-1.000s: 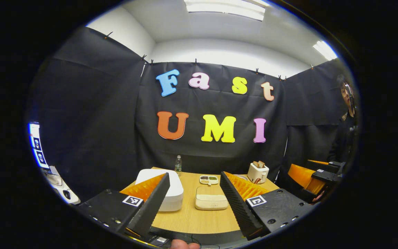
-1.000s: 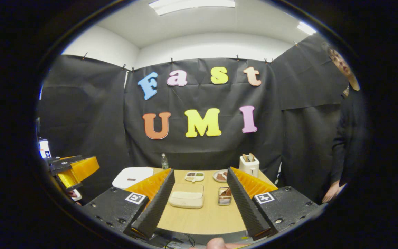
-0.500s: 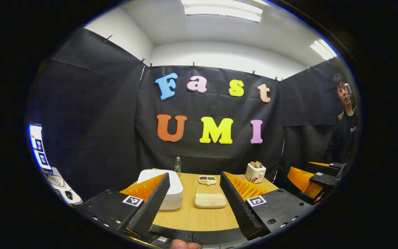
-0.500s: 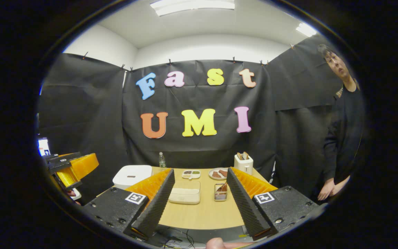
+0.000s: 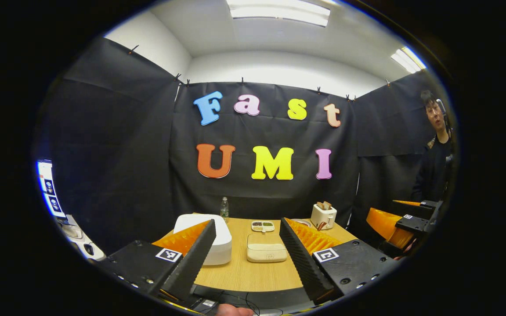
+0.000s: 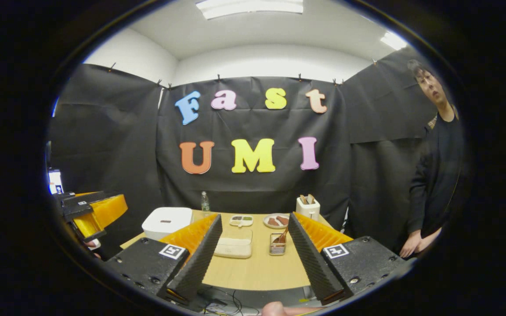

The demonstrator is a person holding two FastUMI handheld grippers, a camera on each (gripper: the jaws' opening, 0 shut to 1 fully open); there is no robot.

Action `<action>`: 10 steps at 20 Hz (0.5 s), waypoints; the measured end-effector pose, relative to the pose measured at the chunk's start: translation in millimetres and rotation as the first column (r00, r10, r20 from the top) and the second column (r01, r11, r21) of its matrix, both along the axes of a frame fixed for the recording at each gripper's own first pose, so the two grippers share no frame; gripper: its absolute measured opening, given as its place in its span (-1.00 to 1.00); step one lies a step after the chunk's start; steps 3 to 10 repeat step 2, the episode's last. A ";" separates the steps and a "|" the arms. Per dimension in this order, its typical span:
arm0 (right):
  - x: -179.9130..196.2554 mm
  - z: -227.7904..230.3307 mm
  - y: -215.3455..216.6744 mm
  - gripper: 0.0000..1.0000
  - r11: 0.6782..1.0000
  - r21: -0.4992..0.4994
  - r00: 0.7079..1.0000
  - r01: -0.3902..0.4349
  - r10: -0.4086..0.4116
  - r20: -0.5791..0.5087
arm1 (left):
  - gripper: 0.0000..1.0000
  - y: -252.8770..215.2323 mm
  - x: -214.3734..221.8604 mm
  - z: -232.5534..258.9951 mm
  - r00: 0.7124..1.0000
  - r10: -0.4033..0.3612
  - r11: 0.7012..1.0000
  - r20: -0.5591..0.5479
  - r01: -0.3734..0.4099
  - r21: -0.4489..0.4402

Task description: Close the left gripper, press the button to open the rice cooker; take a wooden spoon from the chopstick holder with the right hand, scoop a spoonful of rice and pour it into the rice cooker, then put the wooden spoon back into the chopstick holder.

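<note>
The left gripper [image 5: 246, 259] and the right gripper [image 6: 255, 259] both hang with fingers spread apart, short of the wooden desk [image 6: 257, 270]. The closed white rectangular rice cooker [image 5: 218, 239] sits at the desk's left; a wooden spoon [image 6: 280, 237] leans in the clear chopstick holder [image 6: 276, 248]. No writing is legible on either.

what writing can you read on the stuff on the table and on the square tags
None can be read.
Square tags: patterns, no words.
Beige box: front mark too small.
Bottle: label too small.
Rice cooker: lid mark blurred.
</note>
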State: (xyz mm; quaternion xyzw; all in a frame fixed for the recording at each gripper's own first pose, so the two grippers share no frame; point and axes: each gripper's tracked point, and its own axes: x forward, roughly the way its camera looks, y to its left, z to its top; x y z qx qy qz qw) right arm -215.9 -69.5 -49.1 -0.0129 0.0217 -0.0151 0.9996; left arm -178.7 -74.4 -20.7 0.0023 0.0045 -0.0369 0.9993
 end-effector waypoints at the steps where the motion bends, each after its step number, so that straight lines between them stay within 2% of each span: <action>1: 1.7 -0.9 -0.9 0.97 1.000 0.003 1.000 0.000 0.000 -0.002 | 0.87 -0.5 -0.3 -0.2 1.000 -0.002 1.000 0.000 0.002 0.002; 10: 1.8 -0.8 -0.5 0.97 1.000 0.004 1.000 0.001 -0.001 -0.002 | 0.87 -0.7 -0.5 -0.2 1.000 -0.004 1.000 -0.001 0.004 0.005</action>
